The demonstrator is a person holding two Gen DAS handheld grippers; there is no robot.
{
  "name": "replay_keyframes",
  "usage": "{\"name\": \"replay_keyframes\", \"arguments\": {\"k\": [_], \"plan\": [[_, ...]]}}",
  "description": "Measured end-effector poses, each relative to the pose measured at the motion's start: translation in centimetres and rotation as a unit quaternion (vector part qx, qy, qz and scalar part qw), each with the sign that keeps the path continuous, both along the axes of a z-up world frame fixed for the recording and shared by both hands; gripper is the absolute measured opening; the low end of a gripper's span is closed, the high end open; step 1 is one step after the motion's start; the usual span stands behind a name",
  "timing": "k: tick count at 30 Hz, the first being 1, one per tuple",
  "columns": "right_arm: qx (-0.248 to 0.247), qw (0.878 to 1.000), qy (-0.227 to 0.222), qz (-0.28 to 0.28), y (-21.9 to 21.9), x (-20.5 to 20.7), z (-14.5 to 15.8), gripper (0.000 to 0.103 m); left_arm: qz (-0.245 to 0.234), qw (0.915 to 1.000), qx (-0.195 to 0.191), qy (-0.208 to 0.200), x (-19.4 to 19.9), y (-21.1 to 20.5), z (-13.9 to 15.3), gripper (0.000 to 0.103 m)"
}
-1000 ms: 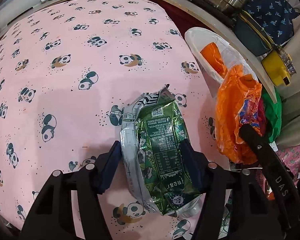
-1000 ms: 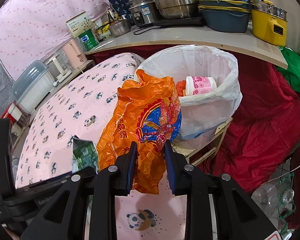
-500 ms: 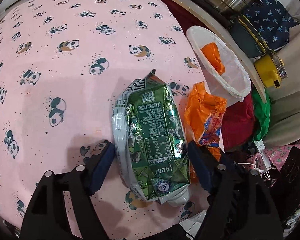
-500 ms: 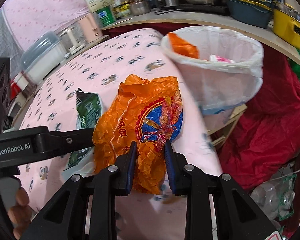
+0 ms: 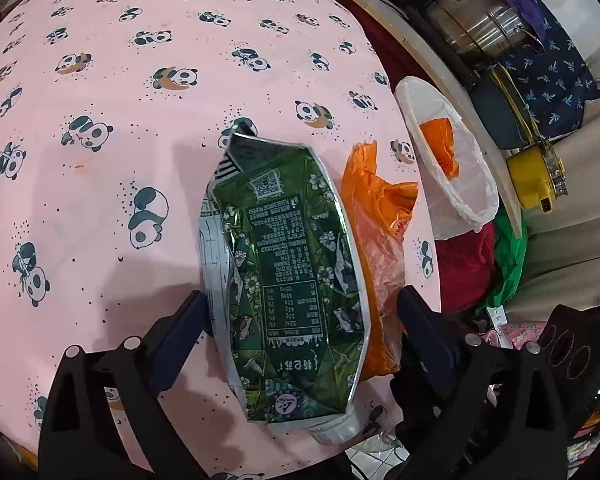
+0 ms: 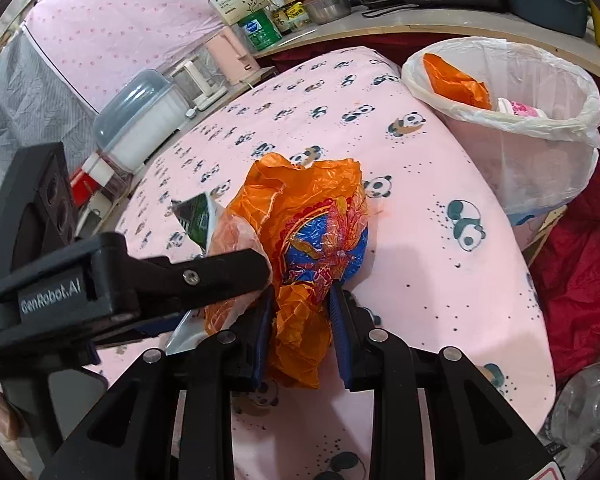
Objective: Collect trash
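Opening left gripper (image 5: 300, 320) around green carton (image 5: 288, 280); pads apart
Lying lengthwise between those fingers, beside orange bag (image 6: 312, 248); right gripper (image 6: 300, 332) clamped on bag

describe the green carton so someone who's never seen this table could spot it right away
On the pink panda-print tablecloth, near the edge closest to the white-lined trash bin, lies a flattened green carton between the opening fingers of the left hand-held gripper. It lies against a crumpled orange plastic bag; the carton alone is green, with fine print and silver edges.
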State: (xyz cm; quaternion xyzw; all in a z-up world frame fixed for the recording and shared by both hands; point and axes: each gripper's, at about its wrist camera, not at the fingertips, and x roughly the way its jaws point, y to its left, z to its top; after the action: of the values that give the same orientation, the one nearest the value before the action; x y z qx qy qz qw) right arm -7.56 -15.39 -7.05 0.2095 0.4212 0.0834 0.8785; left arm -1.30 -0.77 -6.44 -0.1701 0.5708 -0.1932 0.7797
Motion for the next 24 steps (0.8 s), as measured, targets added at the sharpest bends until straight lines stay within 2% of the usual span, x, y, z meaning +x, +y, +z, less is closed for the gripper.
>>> {"name": "replay_keyframes", "arguments": {"k": [4,6,8,13,18,20,24], "plan": [[-0.006,1.0,0.001,0.002,0.3,0.3,0.1,0.026,0.0,1.0,-0.001,-0.002,0.1,0.2,-0.1,0.086],[-0.019,1.0,0.002,0.001,0.4,0.3,0.1,0.026,0.0,1.0,-0.005,-0.004,0.2,0.6,0.0,0.078],[-0.036,0.999,0.003,-0.004,0.5,0.4,0.1,0.026,-0.006,0.9999,-0.007,-0.005,0.3,0.8,-0.1,0.06],[-0.076,0.996,0.004,-0.037,-0.4,0.4,0.3,0.026,-0.016,0.9998,-0.005,-0.009,0.2,0.9,-0.2,0.059],[-0.087,0.994,-0.01,-0.066,-2.2,0.4,1.5,0.026,-0.023,0.9996,0.002,-0.018,0.1,0.8,0.1,0.056],[-0.088,0.993,-0.017,-0.074,-2.8,0.4,2.1,0.026,-0.025,0.9992,0.007,-0.03,0.1,0.6,0.5,0.046],[-0.087,0.992,-0.026,-0.09,-3.8,0.5,2.8,0.026,-0.04,0.9969,0.041,-0.055,0.4,-0.3,1.2,0.041]]}}
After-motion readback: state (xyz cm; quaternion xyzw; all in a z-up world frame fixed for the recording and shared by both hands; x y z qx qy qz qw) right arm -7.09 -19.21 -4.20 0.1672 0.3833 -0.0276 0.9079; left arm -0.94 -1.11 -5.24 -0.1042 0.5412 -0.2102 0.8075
